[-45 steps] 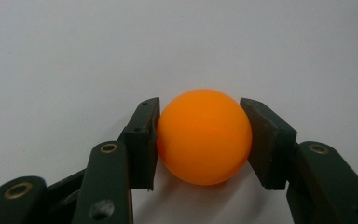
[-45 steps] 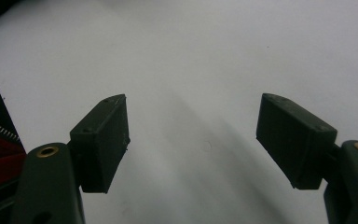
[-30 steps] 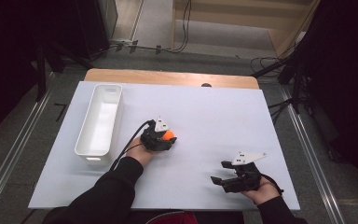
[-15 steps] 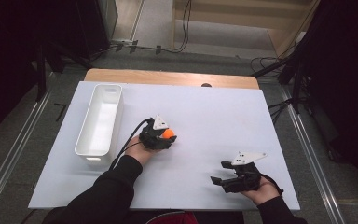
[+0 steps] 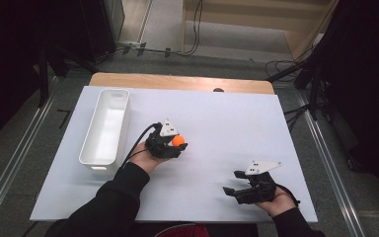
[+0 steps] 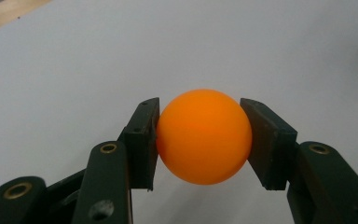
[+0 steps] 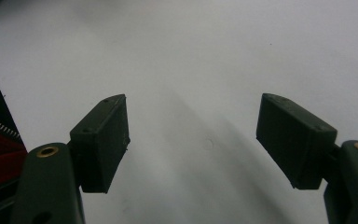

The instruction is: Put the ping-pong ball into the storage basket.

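High view shows the left tool [image 5: 176,146] clamped on the orange ball [image 5: 178,140], white bin [image 5: 104,127] beside it unfilled, right tool [image 5: 237,186] idle, jaws apart.

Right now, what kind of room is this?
Probably a lab or recording room: a white-covered table, loose cables on the floor behind it, and a left hand-held gripper holding an orange ball.
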Demonstrator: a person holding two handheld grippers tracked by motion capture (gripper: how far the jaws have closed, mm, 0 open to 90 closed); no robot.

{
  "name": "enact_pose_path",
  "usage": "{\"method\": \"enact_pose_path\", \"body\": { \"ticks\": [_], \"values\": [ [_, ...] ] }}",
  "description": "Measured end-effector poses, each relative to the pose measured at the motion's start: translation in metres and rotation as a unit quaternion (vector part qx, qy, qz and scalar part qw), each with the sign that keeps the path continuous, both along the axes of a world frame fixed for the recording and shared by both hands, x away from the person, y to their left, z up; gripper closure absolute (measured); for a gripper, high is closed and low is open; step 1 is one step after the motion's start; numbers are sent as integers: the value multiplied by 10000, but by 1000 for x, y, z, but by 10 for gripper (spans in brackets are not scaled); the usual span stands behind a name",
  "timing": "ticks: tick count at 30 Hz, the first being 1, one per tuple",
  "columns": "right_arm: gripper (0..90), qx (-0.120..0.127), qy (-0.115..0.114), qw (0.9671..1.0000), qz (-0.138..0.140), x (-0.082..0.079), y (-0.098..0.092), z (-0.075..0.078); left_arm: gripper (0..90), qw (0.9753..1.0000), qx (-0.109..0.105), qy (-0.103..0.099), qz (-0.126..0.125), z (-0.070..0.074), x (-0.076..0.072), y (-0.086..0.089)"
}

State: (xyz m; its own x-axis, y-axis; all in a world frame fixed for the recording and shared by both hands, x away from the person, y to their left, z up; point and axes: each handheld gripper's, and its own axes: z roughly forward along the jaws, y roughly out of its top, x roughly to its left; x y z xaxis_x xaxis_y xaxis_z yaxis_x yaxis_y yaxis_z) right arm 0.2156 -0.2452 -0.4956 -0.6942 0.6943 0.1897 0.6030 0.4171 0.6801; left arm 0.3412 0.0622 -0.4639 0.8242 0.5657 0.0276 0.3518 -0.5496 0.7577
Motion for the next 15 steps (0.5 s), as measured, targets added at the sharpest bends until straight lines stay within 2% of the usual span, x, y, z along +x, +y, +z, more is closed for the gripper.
{"method": "enact_pose_path", "body": {
  "ticks": [8, 11, 15],
  "values": [
    [241, -17, 2, 10000, 2, 0, 0, 0, 498, 9998, -148, 113, -62, 16, -6, 4],
    [240, -22, 4, 10000, -5, 0, 0, 0, 497, 9995, -215, 213, -64, 19, -7, 5],
    [240, -26, -1, 10000, 3, 0, 0, 0, 497, 9997, -143, 194, -95, 20, -7, 6]
  ]
}}
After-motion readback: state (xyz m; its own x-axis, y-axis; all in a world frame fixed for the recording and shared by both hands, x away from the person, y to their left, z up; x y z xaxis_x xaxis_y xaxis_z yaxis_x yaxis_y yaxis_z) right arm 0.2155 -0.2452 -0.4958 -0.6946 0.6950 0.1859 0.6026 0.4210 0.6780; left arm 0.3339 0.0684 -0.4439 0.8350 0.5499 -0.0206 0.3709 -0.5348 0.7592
